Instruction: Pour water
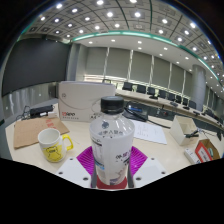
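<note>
The gripper [111,168] holds a clear plastic water bottle [111,140] upright, its two fingers pressed to the bottle's sides with the magenta pads [86,160] showing left and right of it. The bottle has a dark cap [112,104] and a pale label with a reddish mark low on its front; the lettering is too small to read. To the left of the fingers a yellow mug [52,146] with a white inside stands on the light table [160,150], its handle turned toward the bottle; dark marks on its side cannot be made out. Behind the bottle stands a white box [82,103] with faint printing that is not legible, partly hidden by the bottle. Papers [150,130] lie on the table to the right, and a cardboard sheet [30,128] lies behind the mug.
</note>
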Demonstrator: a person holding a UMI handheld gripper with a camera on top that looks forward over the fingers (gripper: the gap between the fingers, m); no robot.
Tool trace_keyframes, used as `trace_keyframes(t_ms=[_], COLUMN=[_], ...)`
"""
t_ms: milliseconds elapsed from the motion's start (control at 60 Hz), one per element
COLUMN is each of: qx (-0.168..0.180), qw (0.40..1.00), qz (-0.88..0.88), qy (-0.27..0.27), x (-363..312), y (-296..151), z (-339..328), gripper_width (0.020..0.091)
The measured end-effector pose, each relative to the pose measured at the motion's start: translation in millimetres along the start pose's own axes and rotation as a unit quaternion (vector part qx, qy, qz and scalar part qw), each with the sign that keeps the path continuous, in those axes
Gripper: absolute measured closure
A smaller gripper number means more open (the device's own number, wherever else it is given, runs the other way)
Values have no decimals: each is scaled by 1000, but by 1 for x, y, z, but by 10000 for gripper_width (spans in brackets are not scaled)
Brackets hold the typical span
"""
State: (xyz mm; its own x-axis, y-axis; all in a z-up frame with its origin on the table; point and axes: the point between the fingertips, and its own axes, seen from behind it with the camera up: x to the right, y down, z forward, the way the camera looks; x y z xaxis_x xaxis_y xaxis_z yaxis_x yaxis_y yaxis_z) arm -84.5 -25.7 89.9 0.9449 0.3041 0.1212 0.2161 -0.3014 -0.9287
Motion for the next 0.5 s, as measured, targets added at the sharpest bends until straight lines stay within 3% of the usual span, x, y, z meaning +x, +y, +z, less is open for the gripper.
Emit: trace_keyframes(t_ms=[150, 250, 317, 417, 500], qx=[-14, 4, 7, 1, -18], qw=[1000, 999, 999, 998, 997], qz=[25, 37, 52, 66, 75], qy=[-6, -10, -8, -12, -10], x=[5, 6, 8, 10, 10], y=[31, 31, 33, 34, 36], z=[11, 10, 9, 8, 2], gripper_width=[685, 676, 633, 523, 228])
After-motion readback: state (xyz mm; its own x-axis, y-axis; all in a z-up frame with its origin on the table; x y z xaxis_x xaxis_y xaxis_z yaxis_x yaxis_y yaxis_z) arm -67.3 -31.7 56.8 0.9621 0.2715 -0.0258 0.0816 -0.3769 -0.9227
